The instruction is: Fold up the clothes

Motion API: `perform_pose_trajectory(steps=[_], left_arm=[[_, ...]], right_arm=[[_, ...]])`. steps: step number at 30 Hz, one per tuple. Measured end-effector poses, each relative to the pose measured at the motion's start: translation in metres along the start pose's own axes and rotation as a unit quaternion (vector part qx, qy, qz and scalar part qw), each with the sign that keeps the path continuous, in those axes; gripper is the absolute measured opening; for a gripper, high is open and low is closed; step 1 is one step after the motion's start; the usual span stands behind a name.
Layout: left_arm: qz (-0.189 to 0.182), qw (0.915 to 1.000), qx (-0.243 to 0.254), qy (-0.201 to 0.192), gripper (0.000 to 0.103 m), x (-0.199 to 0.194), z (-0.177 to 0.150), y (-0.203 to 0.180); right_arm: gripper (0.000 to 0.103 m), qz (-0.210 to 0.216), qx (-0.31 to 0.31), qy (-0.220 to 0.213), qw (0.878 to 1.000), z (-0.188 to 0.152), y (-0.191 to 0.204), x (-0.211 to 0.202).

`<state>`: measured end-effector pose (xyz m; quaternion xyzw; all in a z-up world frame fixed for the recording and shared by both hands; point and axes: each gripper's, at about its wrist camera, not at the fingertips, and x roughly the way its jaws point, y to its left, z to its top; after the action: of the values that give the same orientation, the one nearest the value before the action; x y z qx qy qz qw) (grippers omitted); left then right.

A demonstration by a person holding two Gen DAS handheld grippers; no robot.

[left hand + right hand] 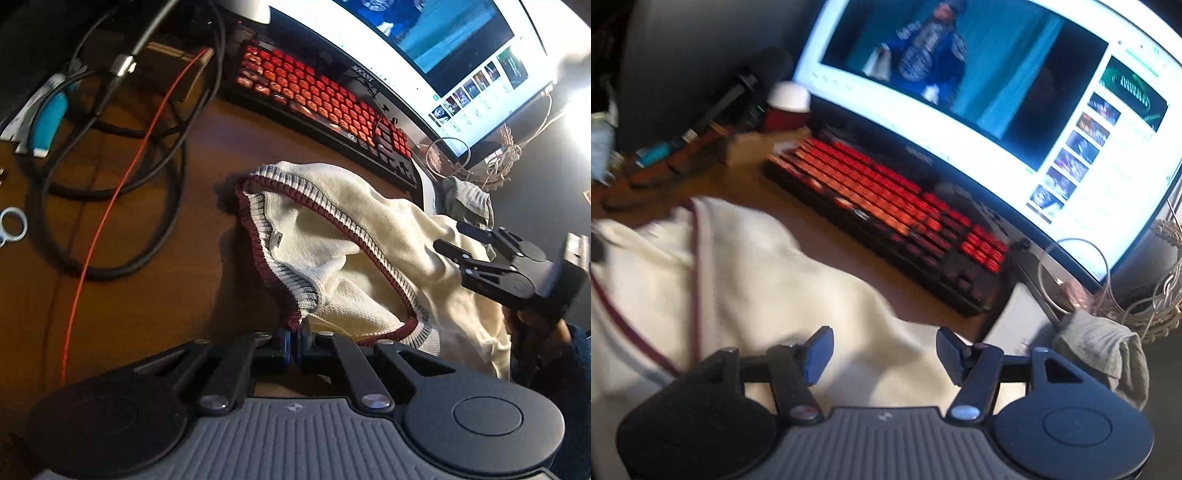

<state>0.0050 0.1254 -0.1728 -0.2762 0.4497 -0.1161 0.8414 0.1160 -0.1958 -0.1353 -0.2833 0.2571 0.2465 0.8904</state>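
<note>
We see a cream knitted sweater (354, 236) lying crumpled on the brown bench (155, 258), just in front of a keyboard (321, 99) with glowing red keys and a lit monitor (443, 55) behind it. The sweater has a ribbed trim in maroon and grey running round its neck opening and hem.

The left hand-held gripper (295, 341) has its blue pads pressed together on the maroon ribbed edge of the sweater, at the near side of the garment; the trim rises from the pads towards the neck opening.

The right hand-held gripper (882, 354) has its jaws standing well apart, with nothing between them. It hangs over the right part of the sweater; from its own blurred view we cannot tell whether its fingertips touch the cloth, though in the left wrist view it seems to sit just above the fabric. A hand (532, 328) grips its handle at the right edge there.

A grey sock (1108, 354) lies just right of the sweater, next to a tangle of thin wire (1167, 288). On the left part of the bench black cables (122, 192) coil together with a thin orange cable (122, 192).
</note>
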Motion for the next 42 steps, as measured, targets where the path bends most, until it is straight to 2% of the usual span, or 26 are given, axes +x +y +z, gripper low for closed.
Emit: perform_pose_trajectory(steps=[1,3,4,6,7,9,10,11,15,20,23,25,27,28,29,34,36,40,42], left_arm=[[-0.002,1.0000,-0.003,0.001,0.002,0.000,0.000,0.002],[-0.003,1.0000,-0.005,0.002,0.002,0.000,-0.002,0.003],[-0.001,1.0000,-0.005,0.003,0.002,0.001,-0.002,0.003],[0.001,1.0000,-0.004,0.002,0.002,0.002,-0.003,0.003],[0.001,1.0000,-0.003,0.000,0.002,0.002,-0.003,0.003],[0.001,1.0000,-0.002,-0.004,0.002,0.001,-0.004,0.002],[0.001,1.0000,-0.001,-0.006,0.002,0.000,-0.005,0.001],[0.000,1.0000,0.000,-0.008,0.002,-0.001,-0.005,0.001],[0.012,0.9995,0.004,-0.027,0.002,-0.007,-0.003,0.001],[0.035,0.9973,0.032,-0.056,0.002,-0.017,0.006,-0.006],[0.041,0.9960,0.052,-0.061,0.002,-0.019,0.010,-0.013],[0.044,0.9955,0.059,-0.060,0.002,-0.018,0.008,-0.015],[0.046,0.9955,0.059,-0.057,0.002,-0.017,0.006,-0.015],[0.047,0.9957,0.058,-0.056,0.002,-0.018,0.005,-0.015],[0.046,0.9960,0.054,-0.055,0.002,-0.019,0.004,-0.013],[0.037,0.9973,0.034,-0.053,0.002,-0.021,0.000,-0.006],[0.037,0.9975,0.033,-0.051,0.002,-0.020,-0.001,-0.005],[0.038,0.9979,0.031,-0.043,0.002,-0.017,-0.001,-0.003],[0.035,0.9983,0.026,-0.039,0.002,-0.015,0.000,-0.001]], right_arm=[[0.061,0.005,0.007,0.004,1.000,-0.002,-0.007,0.005],[0.069,0.021,0.020,0.008,1.000,-0.008,-0.019,0.012],[0.077,0.024,0.021,0.010,0.999,-0.011,-0.022,0.017],[0.079,0.022,0.020,0.017,0.999,-0.017,-0.024,0.028],[0.075,0.021,0.016,0.021,0.999,-0.020,-0.023,0.033],[0.048,0.035,0.027,0.015,0.999,-0.025,-0.023,0.037],[0.013,0.052,0.040,0.015,0.998,-0.026,-0.025,0.037],[0.004,0.060,0.050,0.015,0.997,-0.026,-0.026,0.036],[0.001,0.010,0.052,-0.007,0.999,-0.023,-0.023,0.020],[0.000,-0.063,0.114,-0.066,0.989,-0.015,-0.050,-0.022],[0.000,-0.034,0.134,-0.076,0.987,-0.009,-0.069,-0.032],[0.006,-0.007,0.126,-0.080,0.989,-0.003,-0.071,-0.032],[0.025,0.023,0.107,-0.070,0.992,0.006,-0.064,-0.020],[0.047,0.041,0.097,-0.068,0.992,0.009,-0.059,-0.012],[0.054,0.056,0.084,-0.066,0.993,0.012,-0.053,-0.005],[0.055,0.114,0.039,-0.040,0.992,0.025,-0.029,0.038],[0.061,0.135,0.030,-0.026,0.990,0.026,-0.025,0.054],[0.074,0.151,0.035,0.001,0.988,0.019,-0.026,0.075],[0.075,0.159,0.057,0.008,0.986,0.012,-0.031,0.079]])
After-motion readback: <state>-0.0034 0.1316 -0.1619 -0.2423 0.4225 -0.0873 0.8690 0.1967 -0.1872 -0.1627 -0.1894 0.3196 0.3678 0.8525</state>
